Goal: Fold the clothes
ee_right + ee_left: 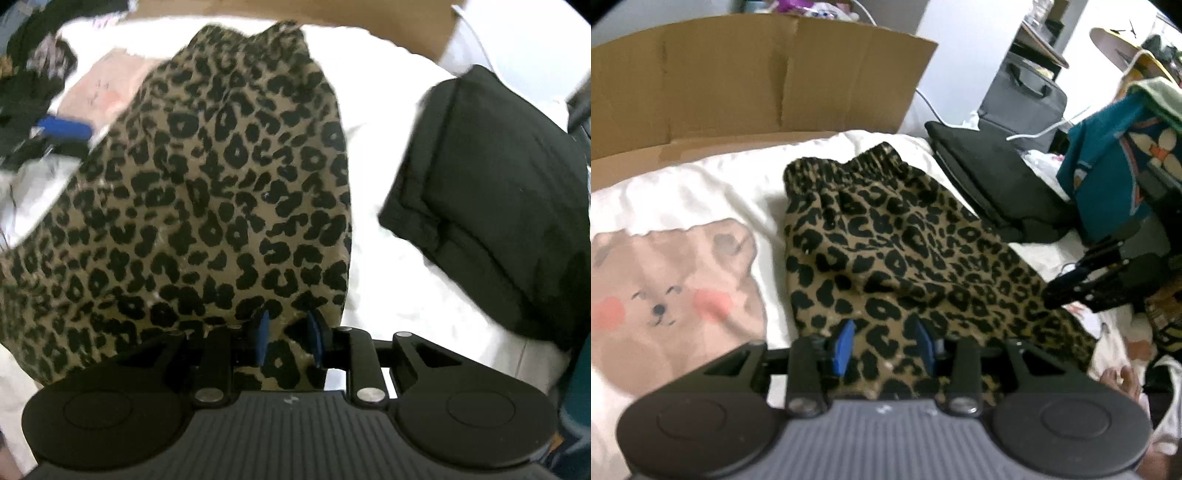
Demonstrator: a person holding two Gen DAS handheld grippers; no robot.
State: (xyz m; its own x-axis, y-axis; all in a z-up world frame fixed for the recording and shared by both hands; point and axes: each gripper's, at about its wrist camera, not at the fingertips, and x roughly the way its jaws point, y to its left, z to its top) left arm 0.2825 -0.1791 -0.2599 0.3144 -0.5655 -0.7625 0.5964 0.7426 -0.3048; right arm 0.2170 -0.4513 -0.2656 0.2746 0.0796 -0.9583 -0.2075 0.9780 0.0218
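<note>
Both grippers pinch the leopard-print garment (886,240).

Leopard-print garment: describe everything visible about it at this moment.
The leopard-print garment is tan, soft-looking cloth with black spots and a gathered elastic waistband at its far end. It lies lengthwise on the white bedding, beside a folded black garment. Its near end is lifted: the left gripper and right gripper each have cloth between their blue pads.

leopard-print garment (886,236) w/ elastic waistband, rumpled, near end lifted, rest on white bedding.
</note>
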